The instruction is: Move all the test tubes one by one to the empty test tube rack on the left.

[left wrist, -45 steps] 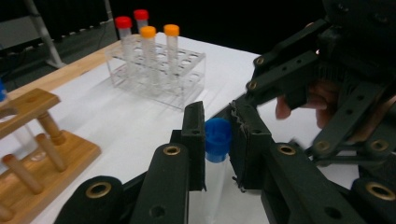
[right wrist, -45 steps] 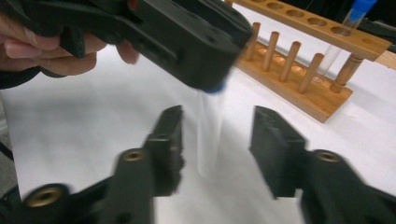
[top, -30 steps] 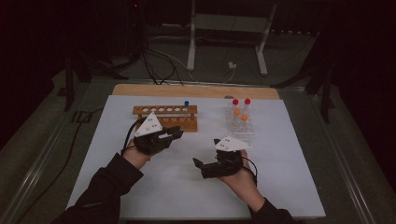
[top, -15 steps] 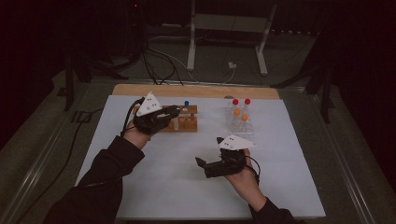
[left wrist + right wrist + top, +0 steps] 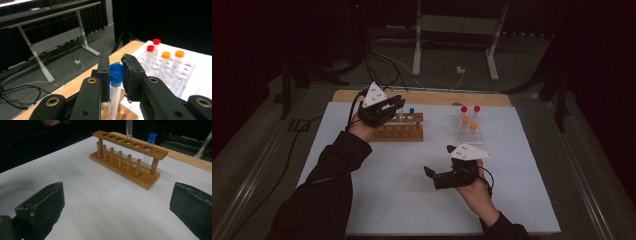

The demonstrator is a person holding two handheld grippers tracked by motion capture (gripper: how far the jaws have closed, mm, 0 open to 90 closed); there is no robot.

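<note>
My left gripper (image 5: 397, 105) hovers over the wooden rack (image 5: 404, 133), shut on a clear tube with a blue cap (image 5: 115, 92); the cap sits between its pads (image 5: 116, 68). That tube's lower end (image 5: 129, 130) hangs just above a middle hole of the rack (image 5: 125, 162). A second blue-capped tube (image 5: 149, 145) stands in the rack near its right end (image 5: 411, 112). Over the white mat, my right gripper (image 5: 428, 173) is held open and empty, its jaws wide apart (image 5: 117, 202) and pointing at the rack.
A clear rack with red-capped and orange-capped tubes (image 5: 468, 122) stands right of the wooden rack (image 5: 163, 63). The white mat (image 5: 402, 200) covers the table, with a wooden strip (image 5: 437, 97) along its far edge. Cables and a metal stand lie on the floor beyond.
My left gripper has moved from the rack's front up and over the rack. The right gripper has stayed nearly in place. The blue-capped tube in the rack has not moved.
</note>
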